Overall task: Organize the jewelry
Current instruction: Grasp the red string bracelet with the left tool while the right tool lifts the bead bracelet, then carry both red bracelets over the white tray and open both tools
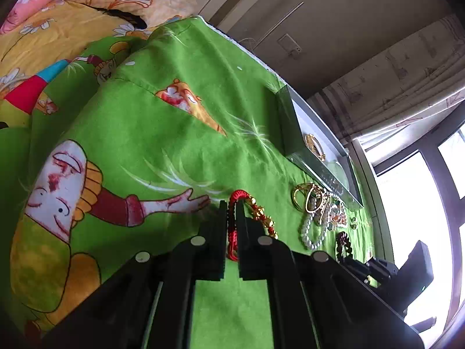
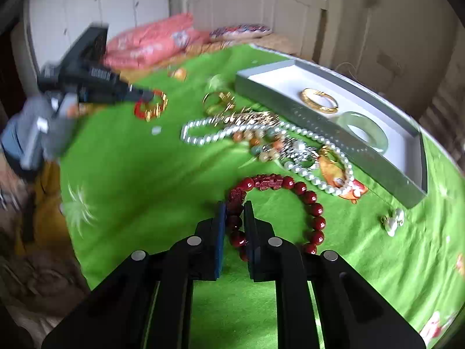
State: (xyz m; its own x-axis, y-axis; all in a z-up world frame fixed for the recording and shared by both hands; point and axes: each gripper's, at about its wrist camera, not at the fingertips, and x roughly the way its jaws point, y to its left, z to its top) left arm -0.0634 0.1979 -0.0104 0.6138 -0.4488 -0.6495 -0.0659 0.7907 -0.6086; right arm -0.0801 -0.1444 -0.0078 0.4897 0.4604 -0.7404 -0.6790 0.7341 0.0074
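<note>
My left gripper is shut on a red cord bracelet with gold beads, whose cord runs between the pads. The right wrist view shows that same gripper at the left over the green cloth, with the bracelet dangling from its tip. My right gripper is shut on a dark red bead bracelet; the rest of its loop lies on the cloth to the right. A grey tray with a white floor holds a gold bangle and a pale jade bangle.
A tangle of pearl strands, coloured beads and gold rings lies between the grippers and the tray. Pearl earrings sit at the right. The green cartoon cloth covers a bed, with bedding behind it and a window at the right.
</note>
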